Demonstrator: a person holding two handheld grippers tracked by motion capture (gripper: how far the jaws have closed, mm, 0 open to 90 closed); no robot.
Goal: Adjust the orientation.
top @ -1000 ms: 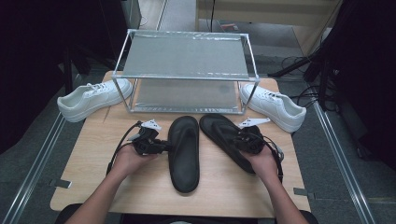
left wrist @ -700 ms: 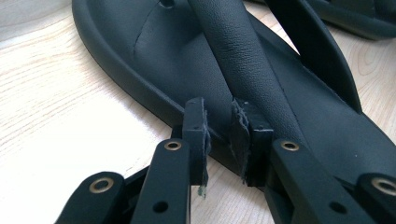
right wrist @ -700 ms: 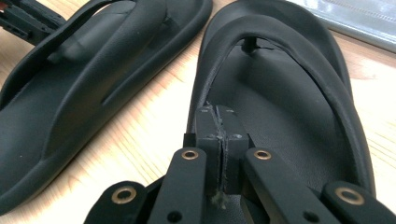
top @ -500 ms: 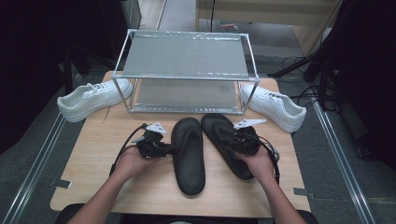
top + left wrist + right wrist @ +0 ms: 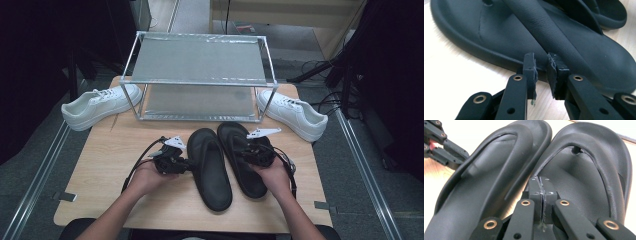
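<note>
Two black sandals lie side by side on the table (image 5: 100, 165), toes toward the rack (image 5: 200, 75), touching or nearly so along their inner edges. Left hand (image 5: 147, 176) comes in from the bottom edge, forearm angled up and inward, gripper held level and pointing sideways at the outer edge of the left sandal (image 5: 210, 167). Left gripper (image 5: 186, 164) has its jaws a narrow gap apart — in the left gripper view (image 5: 541, 66) the tips sit right at the sole rim below the strap (image 5: 544, 32), nothing pinched between the pads. Cannot tell whether the tips actually touch the rim. Right hand (image 5: 272, 175) comes in from the lower right, wrist cocked inward, gripper lying over the right sandal (image 5: 245, 160). Right gripper (image 5: 248, 152) is closed — in the right gripper view (image 5: 540, 185) the pads meet flush, clamped on the thin end of the inner strap (image 5: 554, 162) where it runs down toward the footbed. That view also shows the left gripper's jaws at the far edge of the other sandal. A white sneaker sits at each end of the rack, left (image 5: 100, 104) and right (image 5: 292, 114), both well clear of the hands.
</note>
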